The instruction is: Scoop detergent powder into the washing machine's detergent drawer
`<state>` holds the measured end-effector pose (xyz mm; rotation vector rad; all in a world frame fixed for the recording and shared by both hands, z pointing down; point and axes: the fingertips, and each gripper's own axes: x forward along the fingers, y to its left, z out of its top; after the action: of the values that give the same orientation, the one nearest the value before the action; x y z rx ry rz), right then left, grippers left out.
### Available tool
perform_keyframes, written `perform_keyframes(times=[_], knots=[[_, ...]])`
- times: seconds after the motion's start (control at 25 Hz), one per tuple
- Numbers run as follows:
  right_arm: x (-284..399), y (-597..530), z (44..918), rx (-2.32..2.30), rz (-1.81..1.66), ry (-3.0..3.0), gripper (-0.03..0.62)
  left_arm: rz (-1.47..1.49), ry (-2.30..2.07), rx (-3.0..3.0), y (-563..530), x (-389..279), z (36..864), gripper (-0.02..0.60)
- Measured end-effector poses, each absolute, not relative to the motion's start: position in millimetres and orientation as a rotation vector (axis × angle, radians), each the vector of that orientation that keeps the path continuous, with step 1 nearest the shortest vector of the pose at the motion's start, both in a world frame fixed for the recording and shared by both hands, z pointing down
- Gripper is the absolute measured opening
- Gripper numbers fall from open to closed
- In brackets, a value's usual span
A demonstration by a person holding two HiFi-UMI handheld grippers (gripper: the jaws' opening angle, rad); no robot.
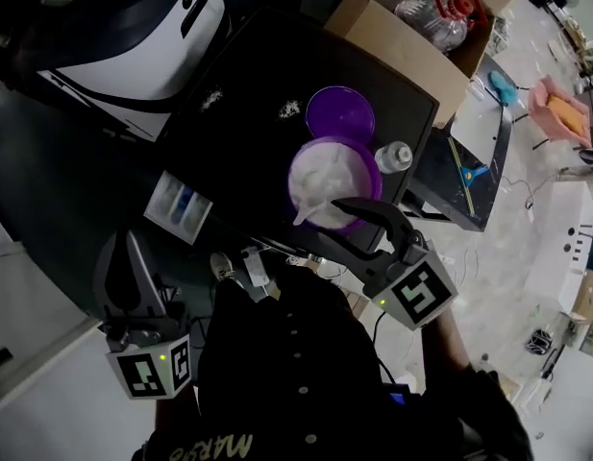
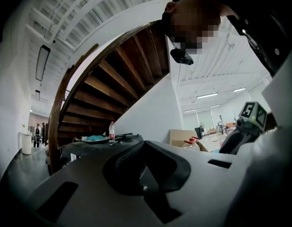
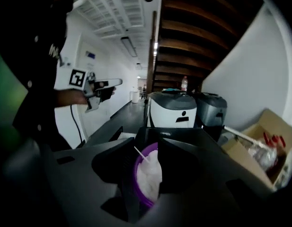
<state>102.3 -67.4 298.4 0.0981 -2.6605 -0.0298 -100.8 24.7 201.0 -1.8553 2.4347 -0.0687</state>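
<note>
Right gripper [image 1: 352,211] hangs at the near edge of a purple tub [image 1: 374,176] of white powder [image 1: 325,176], jaws spread wide, gripping nothing.
A thin white scoop handle [image 1: 308,215] leans from the tub between those jaws. The open detergent drawer [image 1: 167,198] sits well left of the tub. The left gripper [image 1: 123,257], closed and empty, waits farther left. I judge the jaws could catch the tub's rim instead of the handle, tipping powder out.

Jaws of the right tool [image 3: 146,150] cover both sides of the purple tub [image 3: 137,176]; what lies in the open drawer [image 1: 179,205] is too small to tell.
</note>
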Motion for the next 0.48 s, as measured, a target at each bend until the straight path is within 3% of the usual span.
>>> perform_keyframes(times=[0.16, 0.48], knots=[[102, -70, 286, 0.449, 0.492, -2.727, 0.164, -0.043, 2.354, -1.954, 9, -109, 203, 0.015], [111, -57, 313, 1.079, 0.821, -2.519, 0.164, -0.024, 2.102, -2.189, -37, -103, 211, 0.015]])
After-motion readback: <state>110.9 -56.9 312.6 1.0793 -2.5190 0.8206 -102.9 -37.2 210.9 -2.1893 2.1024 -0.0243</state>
